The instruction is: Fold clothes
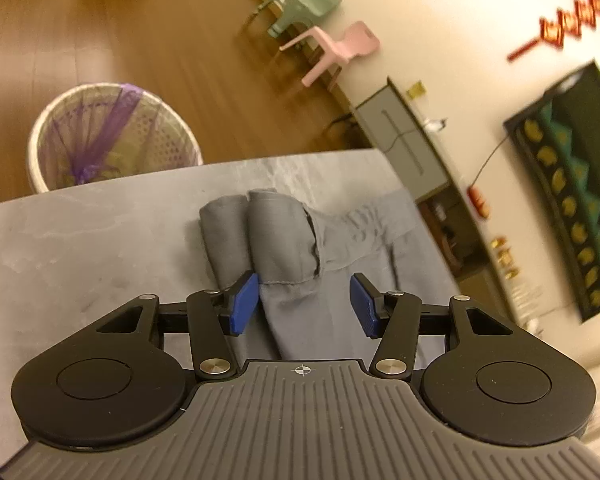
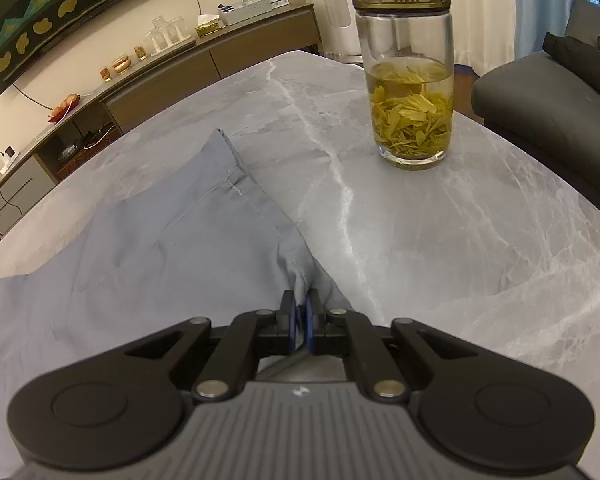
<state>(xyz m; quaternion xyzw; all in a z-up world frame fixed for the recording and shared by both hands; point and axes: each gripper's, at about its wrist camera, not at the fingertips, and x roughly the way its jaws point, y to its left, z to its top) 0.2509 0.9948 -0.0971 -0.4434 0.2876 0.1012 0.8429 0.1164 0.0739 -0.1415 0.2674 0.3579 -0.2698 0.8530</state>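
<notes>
A grey-blue pair of trousers (image 1: 340, 240) lies on the grey marble table (image 1: 100, 248), with its two leg ends (image 1: 256, 232) folded over into rounded rolls at the far side. My left gripper (image 1: 304, 304) is open just above the cloth, its blue pads (image 1: 244, 304) straddling a hemmed edge without touching it. In the right wrist view the same garment (image 2: 152, 248) spreads left across the table (image 2: 460, 240). My right gripper (image 2: 299, 320) is shut on a pinched ridge of the fabric at its right edge.
A glass tea jar (image 2: 408, 80) with a bronze lid stands on the table far right of the cloth. A perforated bin (image 1: 108, 140) with a purple liner sits beyond the table's far edge. A dark sofa (image 2: 552, 92) and a low sideboard (image 2: 160, 80) flank the table.
</notes>
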